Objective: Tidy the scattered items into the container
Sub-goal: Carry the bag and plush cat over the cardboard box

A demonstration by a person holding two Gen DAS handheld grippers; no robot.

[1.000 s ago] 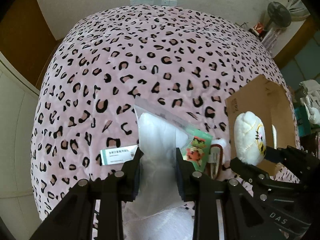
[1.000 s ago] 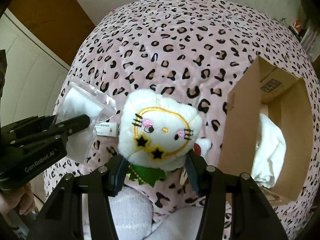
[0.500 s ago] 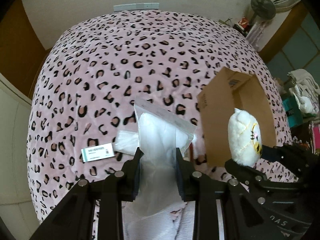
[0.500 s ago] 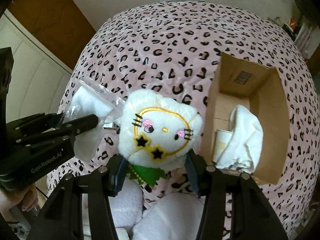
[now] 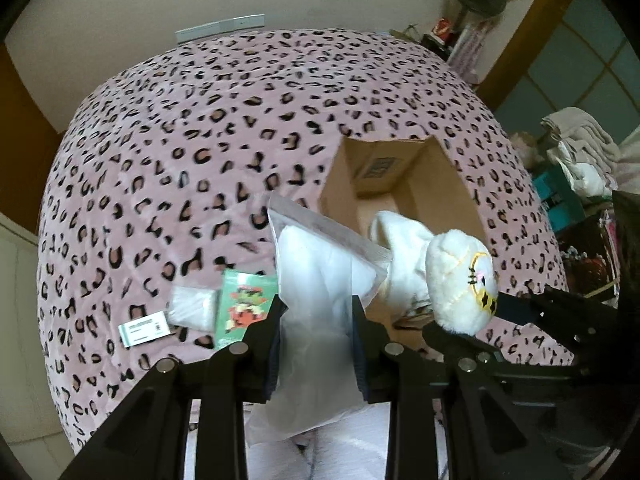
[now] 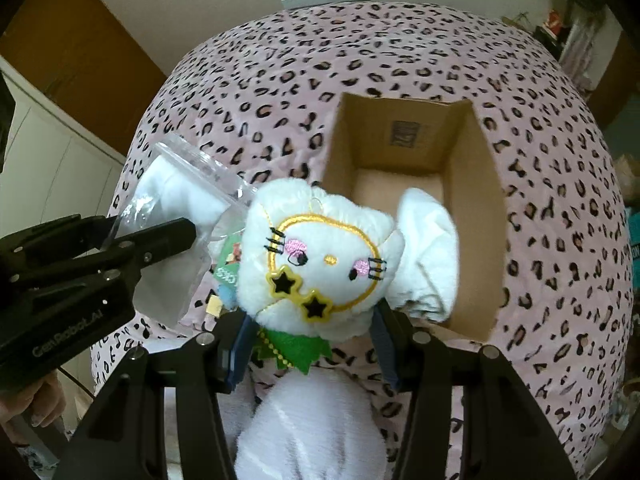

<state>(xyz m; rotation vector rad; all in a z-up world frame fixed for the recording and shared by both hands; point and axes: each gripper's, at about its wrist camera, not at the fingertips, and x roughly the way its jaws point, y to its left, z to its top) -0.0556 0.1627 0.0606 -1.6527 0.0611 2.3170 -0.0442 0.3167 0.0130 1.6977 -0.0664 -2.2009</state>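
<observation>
Right wrist view shows our right gripper [image 6: 312, 340] clamped on the soft, light plush toy [image 6: 320, 272] beside the cardboard box [image 6: 476, 216], our left gripper [image 5: 316, 320] pinching a slippery plastic bag [image 5: 320, 280].

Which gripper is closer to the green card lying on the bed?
Left. The left gripper, shut on the plastic bag, hangs just beside the green card. The right gripper, shut on the plush cat, is farther off, by the cardboard box.
</observation>
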